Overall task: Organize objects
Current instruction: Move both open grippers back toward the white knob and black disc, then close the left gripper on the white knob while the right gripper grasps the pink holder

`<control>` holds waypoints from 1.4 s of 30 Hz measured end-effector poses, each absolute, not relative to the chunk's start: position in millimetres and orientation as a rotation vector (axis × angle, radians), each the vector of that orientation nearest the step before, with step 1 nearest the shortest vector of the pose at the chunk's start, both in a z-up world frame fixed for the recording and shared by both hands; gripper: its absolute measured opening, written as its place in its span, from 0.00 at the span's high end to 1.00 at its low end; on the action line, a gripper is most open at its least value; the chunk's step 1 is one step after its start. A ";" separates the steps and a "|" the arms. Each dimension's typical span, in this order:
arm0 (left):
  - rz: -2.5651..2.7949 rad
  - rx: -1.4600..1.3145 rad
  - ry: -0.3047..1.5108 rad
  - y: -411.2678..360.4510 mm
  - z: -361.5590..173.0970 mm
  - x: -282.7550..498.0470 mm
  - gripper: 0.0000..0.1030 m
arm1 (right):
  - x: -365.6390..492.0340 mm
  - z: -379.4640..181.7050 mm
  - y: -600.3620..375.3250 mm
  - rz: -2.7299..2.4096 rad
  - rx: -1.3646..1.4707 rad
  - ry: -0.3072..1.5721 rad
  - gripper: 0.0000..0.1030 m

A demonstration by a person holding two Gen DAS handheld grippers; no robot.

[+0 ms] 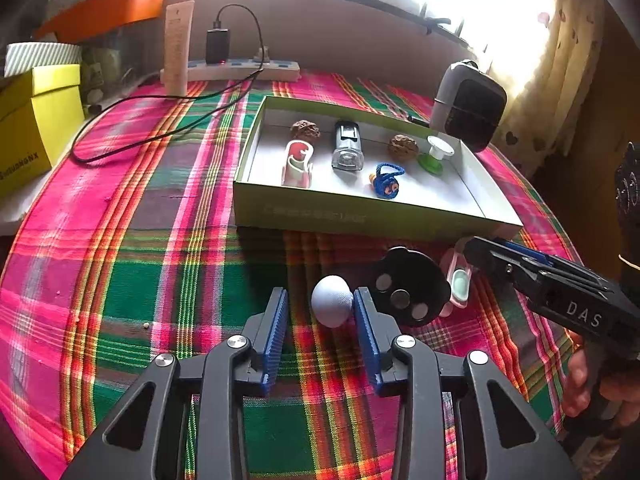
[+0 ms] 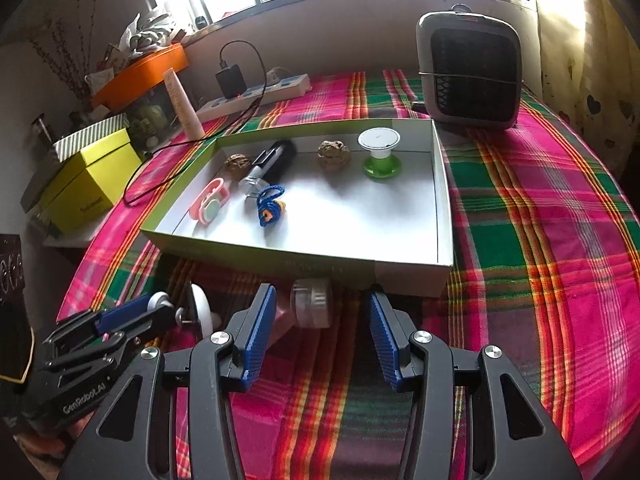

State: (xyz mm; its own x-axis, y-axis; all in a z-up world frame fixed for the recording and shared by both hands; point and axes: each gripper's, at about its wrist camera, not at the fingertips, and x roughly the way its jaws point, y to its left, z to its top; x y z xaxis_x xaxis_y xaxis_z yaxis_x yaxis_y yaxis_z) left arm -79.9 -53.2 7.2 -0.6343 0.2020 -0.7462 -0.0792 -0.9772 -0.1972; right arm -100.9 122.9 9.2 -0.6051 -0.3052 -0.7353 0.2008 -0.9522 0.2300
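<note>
Nearest to the left wrist camera, the left gripper (image 1: 320, 312) has its jaws partly closed around a pale ball (image 1: 332, 306) that lies on the plaid cloth of the worktop (image 1: 140, 280). The ball touches the right pad, but a clear gap shows on the other side, so it is not yet gripped. It sits straight ahead between the tips and is round, with no long axis to line up with.

Just beside it lies a black disc with metal buttons (image 1: 412, 292), and then a pink and white piece (image 1: 458, 284). The right gripper (image 2: 322, 320) is nearer to that piece – its jaws stand open and hold nothing.

Further back is the green tray (image 1: 360, 216), already holding two walnuts, a small torch, a blue knitted toy and a spool – probably the ball's destination.
</note>
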 end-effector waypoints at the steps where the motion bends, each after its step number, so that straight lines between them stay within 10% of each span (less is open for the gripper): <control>1: 2.698 -1.259 -0.218 -53.0 7.1 -79.9 0.69 | -101.2 9.2 122.5 -2.578 1.215 -0.179 0.54; 42: 2.689 -1.253 -0.245 -55.7 7.6 -80.4 0.69 | -86.5 8.6 84.6 -2.554 1.221 -0.084 0.61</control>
